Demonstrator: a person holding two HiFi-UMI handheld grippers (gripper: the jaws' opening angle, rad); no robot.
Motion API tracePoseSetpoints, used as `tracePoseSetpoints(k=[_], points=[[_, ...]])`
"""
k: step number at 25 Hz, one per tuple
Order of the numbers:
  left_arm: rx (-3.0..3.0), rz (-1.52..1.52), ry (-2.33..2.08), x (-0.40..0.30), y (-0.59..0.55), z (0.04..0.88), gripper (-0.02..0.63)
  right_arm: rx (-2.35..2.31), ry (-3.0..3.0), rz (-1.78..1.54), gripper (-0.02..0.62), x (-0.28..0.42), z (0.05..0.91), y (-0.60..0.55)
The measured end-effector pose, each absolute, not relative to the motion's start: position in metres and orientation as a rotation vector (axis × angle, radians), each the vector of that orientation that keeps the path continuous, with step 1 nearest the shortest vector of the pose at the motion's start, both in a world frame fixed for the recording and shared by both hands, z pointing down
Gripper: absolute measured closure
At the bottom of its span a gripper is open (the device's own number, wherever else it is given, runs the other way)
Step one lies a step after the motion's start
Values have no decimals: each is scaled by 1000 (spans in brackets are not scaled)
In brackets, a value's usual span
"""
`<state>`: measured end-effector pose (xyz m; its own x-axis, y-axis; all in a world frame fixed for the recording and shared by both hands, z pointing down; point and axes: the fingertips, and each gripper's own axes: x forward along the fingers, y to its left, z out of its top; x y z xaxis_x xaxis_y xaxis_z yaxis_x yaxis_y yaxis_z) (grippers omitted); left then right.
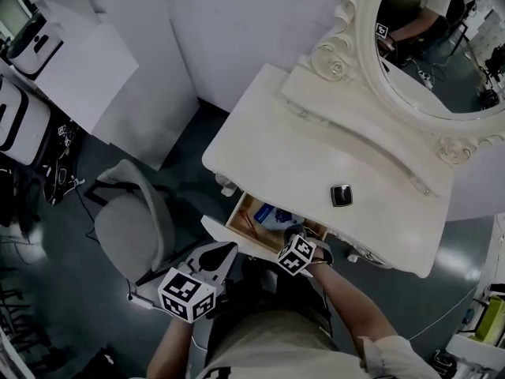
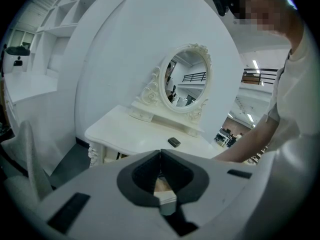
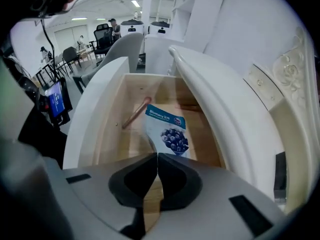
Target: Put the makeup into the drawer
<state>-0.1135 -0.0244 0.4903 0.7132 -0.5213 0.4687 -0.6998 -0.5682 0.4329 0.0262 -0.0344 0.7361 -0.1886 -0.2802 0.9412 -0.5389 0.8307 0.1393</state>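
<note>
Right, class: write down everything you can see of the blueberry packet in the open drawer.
The blueberry packet is a thin sachet, white with a blue band reading Blueberry and a picture of blueberries below. It looks like glossy, flexible film, and one side edge curls. It sits tilted inside the open wooden drawer, print towards the camera. Its near end runs into the shut jaws of the right gripper, which appears to pinch it.

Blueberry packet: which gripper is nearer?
Right. The right gripper is at the drawer, jaws shut on the blueberry packet's near edge. The left gripper hangs back off the dresser, shut and empty.
</note>
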Motion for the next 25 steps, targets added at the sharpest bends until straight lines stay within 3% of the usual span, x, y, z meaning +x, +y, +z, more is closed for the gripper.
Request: tracePoseSetpoints(k=[13, 14, 16, 25], points=[[2300, 412, -933, -116, -27, 491, 548, 728, -1792, 449, 562, 32, 749, -58], [2303, 410, -932, -116, -27, 491, 548, 714, -1800, 464, 536, 30, 748, -55], [2310, 406, -930, -116, -29, 489, 548, 696, -1819, 500, 418, 28, 742, -49], [2397, 443, -926, -122, -43, 481, 548, 867, -1905, 535, 417, 26, 692, -53]])
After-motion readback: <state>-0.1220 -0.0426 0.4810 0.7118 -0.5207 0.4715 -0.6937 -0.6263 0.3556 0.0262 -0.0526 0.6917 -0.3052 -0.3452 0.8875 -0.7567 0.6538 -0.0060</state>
